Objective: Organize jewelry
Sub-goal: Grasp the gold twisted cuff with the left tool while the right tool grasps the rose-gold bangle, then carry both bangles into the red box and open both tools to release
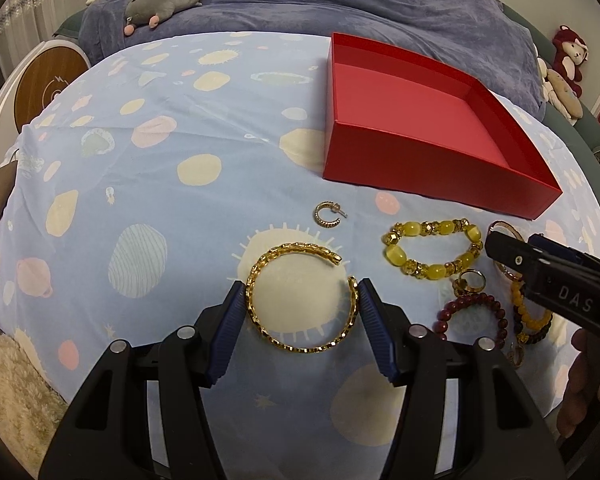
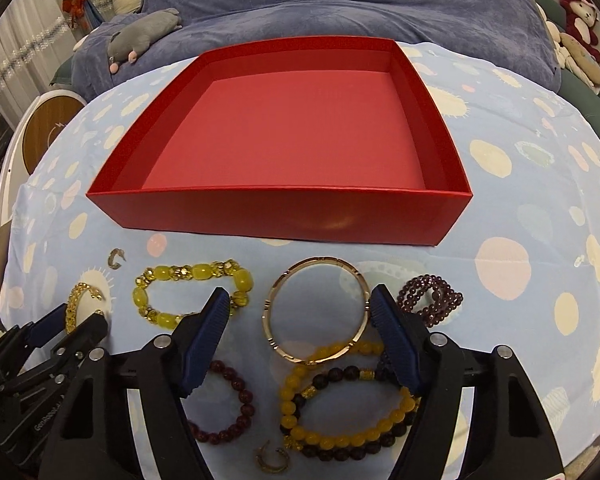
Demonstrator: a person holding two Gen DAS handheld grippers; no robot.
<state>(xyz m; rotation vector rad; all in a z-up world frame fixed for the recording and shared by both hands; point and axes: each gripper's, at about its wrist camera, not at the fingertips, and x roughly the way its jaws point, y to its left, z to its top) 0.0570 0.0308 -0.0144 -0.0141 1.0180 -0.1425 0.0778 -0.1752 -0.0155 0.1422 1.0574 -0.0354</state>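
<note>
Left claw (image 1: 300,300) clamped across gold bangle (image 1: 300,300) on the tabletop (image 1: 140,160), pads touching both sides. Right claw (image 2: 296,312) open, straddling rose bangle (image 2: 318,310), far pad just at the rim, near pad apart. Red box (image 2: 280,208) empty, just beyond. Probably stiff, light, slick metal; gold one open-ended, so likely springy. Best pinched across opposite rims, gently. Bead bracelets (image 2: 348,412) softer, apt to sag.

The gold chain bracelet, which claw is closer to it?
Left. The left claw has its pads against both sides of the gold chain bracelet; the right claw sits over the rose-gold bangle, farther away.
</note>
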